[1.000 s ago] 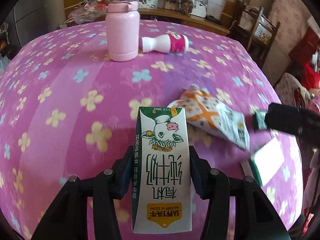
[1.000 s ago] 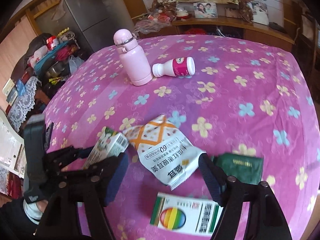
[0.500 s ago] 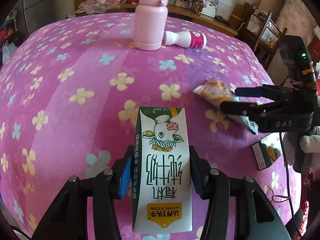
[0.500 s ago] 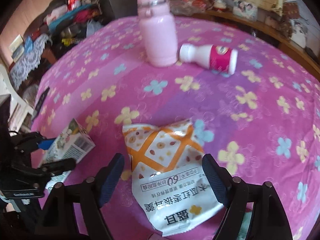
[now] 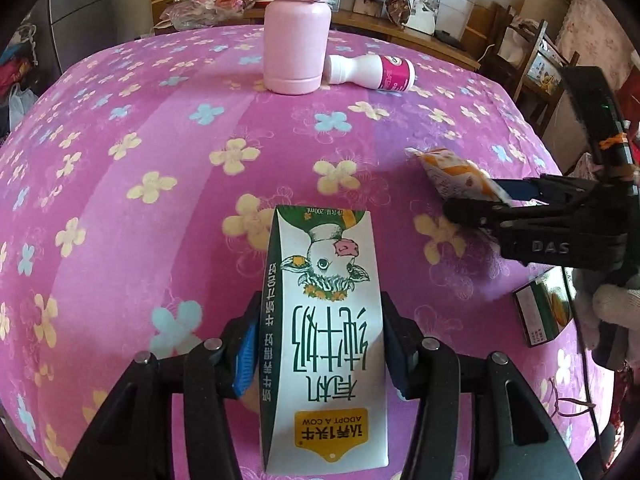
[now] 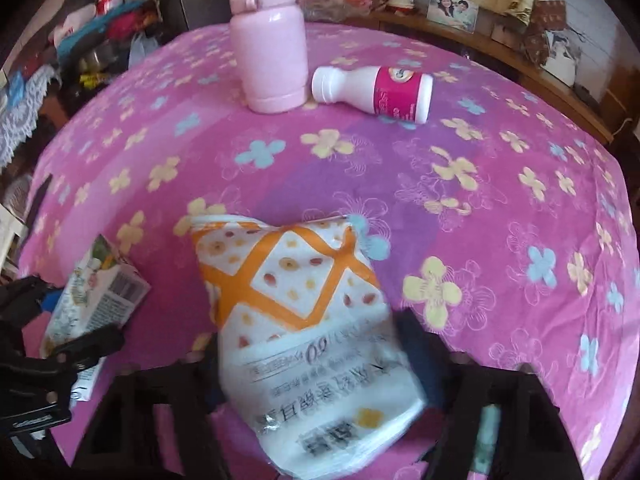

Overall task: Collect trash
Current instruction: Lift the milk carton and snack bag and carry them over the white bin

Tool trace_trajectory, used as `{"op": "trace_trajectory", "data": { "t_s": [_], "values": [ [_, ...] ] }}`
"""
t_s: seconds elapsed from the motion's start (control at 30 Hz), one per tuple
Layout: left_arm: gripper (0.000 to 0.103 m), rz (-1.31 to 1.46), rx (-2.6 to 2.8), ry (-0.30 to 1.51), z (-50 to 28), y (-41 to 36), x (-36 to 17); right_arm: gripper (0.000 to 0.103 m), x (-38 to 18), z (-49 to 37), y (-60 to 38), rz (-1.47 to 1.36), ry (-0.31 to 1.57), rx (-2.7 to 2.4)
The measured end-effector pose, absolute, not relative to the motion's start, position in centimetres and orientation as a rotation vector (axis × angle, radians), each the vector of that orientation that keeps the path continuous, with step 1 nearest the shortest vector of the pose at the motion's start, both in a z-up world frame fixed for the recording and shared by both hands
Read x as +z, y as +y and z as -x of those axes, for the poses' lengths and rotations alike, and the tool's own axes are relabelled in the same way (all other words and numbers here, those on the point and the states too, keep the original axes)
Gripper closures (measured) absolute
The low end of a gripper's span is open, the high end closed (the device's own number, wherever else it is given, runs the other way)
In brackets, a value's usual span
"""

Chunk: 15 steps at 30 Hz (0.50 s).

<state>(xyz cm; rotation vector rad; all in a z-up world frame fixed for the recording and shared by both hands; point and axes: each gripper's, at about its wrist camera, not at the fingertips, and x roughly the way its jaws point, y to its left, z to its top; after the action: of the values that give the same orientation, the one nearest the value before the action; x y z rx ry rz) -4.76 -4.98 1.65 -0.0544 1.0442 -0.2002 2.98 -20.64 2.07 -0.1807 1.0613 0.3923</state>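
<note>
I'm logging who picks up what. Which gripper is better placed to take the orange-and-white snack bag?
Right. The right gripper already straddles the snack bag, its jaws just closing around it. The left gripper is occupied, clamped on the milk carton.

Tablecloth (image 5: 120,184): magenta, yellow and blue flowers. Flask (image 5: 295,36): pale pink. Small bottle (image 6: 374,89): white, magenta label. Carton (image 5: 326,320): white, green edging. Snack bag (image 6: 304,304): white, orange lattice.

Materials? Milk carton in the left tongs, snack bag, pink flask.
Milk carton: coated paperboard by its look, with sharp folded edges and a printed matte face. Snack bag: thin plastic film, glossy and crinkled. Pink flask: smooth satin shell, painted metal or plastic; unclear.
</note>
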Motion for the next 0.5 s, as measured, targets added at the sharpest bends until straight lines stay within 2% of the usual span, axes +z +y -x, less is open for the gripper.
{"op": "trace_trajectory", "data": {
  "t_s": [0.5],
  "values": [
    [0.050, 0.035, -0.323, 0.963, 8.3, -9.3, 6.7, 0.035, 9.7, 6.6, -24.8, 0.047, 0.887, 0.334]
  ]
}}
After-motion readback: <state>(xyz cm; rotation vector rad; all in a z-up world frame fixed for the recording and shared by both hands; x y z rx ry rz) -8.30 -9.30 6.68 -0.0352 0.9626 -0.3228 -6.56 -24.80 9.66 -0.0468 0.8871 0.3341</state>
